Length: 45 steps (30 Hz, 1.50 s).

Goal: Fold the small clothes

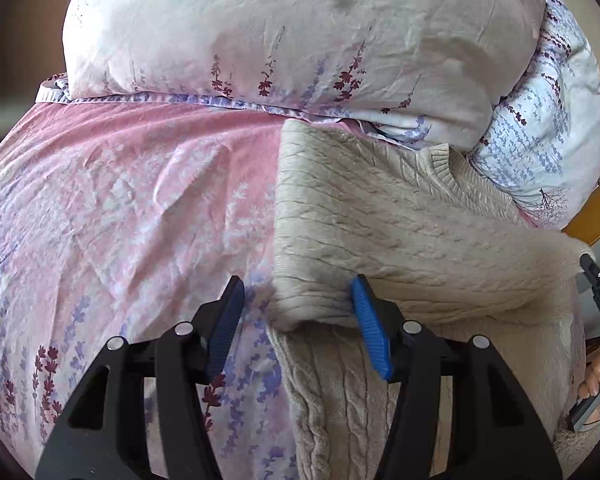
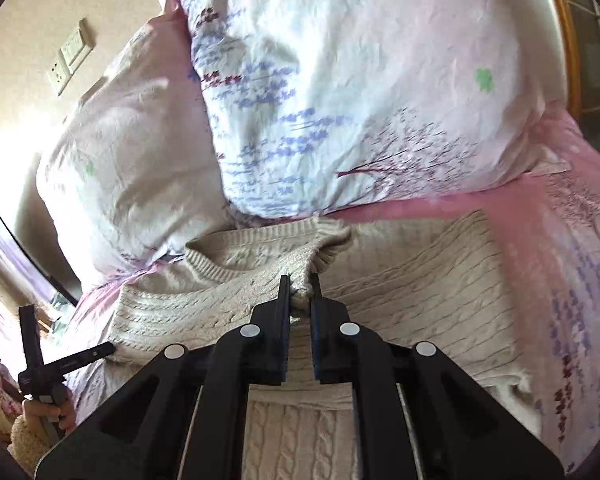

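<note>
Black jaws of the left gripper stand half spread over the bedsheet, its right blue pad against the folded left edge of the beige cable-knit sweater, the other pad clear of it. That sweater lies on the sheet just below the floral pillows. Right of the sweater's collar, the right gripper pinches a ribbed cuff, jaws nearly together.

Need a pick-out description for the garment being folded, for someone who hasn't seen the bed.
On the pink floral bedsheet, just below the two floral pillows, lies a beige cable-knit sweater. It is the only knitted, unprinted item there, and the right gripper is pinching a fold of it.
</note>
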Tool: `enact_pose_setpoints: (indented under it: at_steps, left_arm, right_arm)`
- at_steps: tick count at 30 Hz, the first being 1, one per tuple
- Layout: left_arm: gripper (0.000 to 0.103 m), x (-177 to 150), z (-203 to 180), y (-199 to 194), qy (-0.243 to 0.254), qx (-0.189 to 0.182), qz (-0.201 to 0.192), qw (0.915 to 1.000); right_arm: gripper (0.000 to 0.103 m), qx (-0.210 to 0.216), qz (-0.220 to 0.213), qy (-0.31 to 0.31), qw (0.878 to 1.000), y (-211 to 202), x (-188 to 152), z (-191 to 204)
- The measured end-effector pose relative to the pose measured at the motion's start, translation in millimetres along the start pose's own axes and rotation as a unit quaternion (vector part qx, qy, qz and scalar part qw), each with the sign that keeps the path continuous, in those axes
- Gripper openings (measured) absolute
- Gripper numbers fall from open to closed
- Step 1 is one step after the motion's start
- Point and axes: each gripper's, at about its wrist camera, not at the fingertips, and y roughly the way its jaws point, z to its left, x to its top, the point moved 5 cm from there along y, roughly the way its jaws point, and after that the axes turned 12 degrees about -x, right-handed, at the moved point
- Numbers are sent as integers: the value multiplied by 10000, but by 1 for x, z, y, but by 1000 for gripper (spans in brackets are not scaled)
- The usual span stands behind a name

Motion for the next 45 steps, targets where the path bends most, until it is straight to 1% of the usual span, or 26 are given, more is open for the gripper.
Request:
enact_pose_setpoints:
  at_steps: [1, 3, 4, 6, 7, 8, 9, 10, 11, 13, 14, 17, 21, 24, 25, 26, 27, 29, 33, 35, 37, 38, 39, 43, 44, 45]
  left_arm:
    - [55, -1, -1, 2, 51, 20, 15, 10000]
    - [55, -1, -3, 3, 141, 90, 5, 9999]
    - [55, 0, -4, 4, 163, 116, 8, 9998]
    - [55, -1, -4, 4, 161, 117, 9, 9998]
    - [55, -1, -3, 2, 136, 73, 17, 9999]
    - [55, -3, -2, 0, 101, -3, 32, 9999]
    - [55, -6, -2, -4, 71, -94, 27, 9999]
    - [54, -9, -3, -10, 70, -220, 1, 9997]
    - [54, -14, -4, -18, 96, -367, -39, 9993]
    - [56, -26, -6, -35, 172, -646, -99, 9977]
    - [56, -33, -8, -43, 185, -800, -117, 9966]
    - [57, -61, -11, -65, 164, -1187, -114, 9927]
    - [57, -100, -5, -82, -37, -1410, 2, 9900]
    - [56, -126, -2, -88, -267, -1631, 95, 9862]
    - [56, -131, -3, -92, -283, -1679, 13, 9854]
    - [56, -138, -5, -95, -314, -1732, 9, 9844]
    - [55, -143, -6, -98, -362, -1824, 13, 9826]
    - [52, -155, -12, -102, -429, -2031, 50, 9782]
    - [42, -177, -26, -106, -402, -2242, 203, 9735]
    - [38, -189, -31, -107, -497, -2416, 271, 9687]
    - [30, -199, -35, -108, -601, -2591, 342, 9634]
    - [29, -204, -37, -108, -642, -2650, 376, 9614]
    - [26, -208, -39, -108, -662, -2690, 390, 9601]
    - [21, -213, -42, -108, -725, -2732, 414, 9583]
    - [19, -213, -42, -108, -716, -2707, 424, 9591]
    - [13, -213, -43, -107, -697, -2669, 441, 9602]
  right_arm:
    - [9, -211, 173, -11, 9996, 8, -4, -6]
    - [9, -460, 823, 25, 9955, 34, -24, -17]
    - [9, -559, 1077, 37, 9926, 46, -32, -22]
    - [10, -573, 1012, 93, 9932, 46, -37, -26]
    - [13, -570, 1056, 97, 9927, 42, -36, -27]
    - [24, -524, 1088, 172, 9925, 37, -34, -29]
    - [28, -478, 1060, 239, 9929, 29, -32, -32]
    - [38, -360, 959, 270, 9944, 17, -30, -36]
    - [50, -270, 841, 282, 9957, 5, -29, -41]
    - [59, -114, 618, 317, 9975, -23, -32, -56]
    - [59, -70, 568, 348, 9978, -33, -36, -64]
    - [59, 15, 706, 529, 9961, -58, -54, -99]
    - [58, 128, 981, 883, 9912, -80, -90, -139]
    - [58, 226, 1151, 1114, 9868, -89, -114, -157]
    - [54, 288, 1206, 1152, 9856, -92, -122, -160]
    - [49, 351, 1257, 1173, 9845, -95, -129, -161]
    - [48, 410, 1314, 1173, 9835, -98, -135, -161]
    - [40, 593, 1417, 1159, 9813, -104, -148, -157]
    - [38, 1030, 1540, 1181, 9756, -120, -168, -145]
    - [32, 1316, 1620, 1247, 9700, -127, -178, -140]
    - [28, 1539, 1673, 1232, 9660, -133, -186, -135]
    - [26, 1593, 1683, 1213, 9652, -136, -190, -133]
    - [26, 1649, 1691, 1198, 9643, -137, -193, -130]
    - [20, 1749, 1663, 1114, 9640, -141, -197, -123]
    - [14, 1744, 1632, 1079, 9650, -142, -197, -122]
    - [10, 1718, 1559, 1029, 9673, -144, -196, -120]
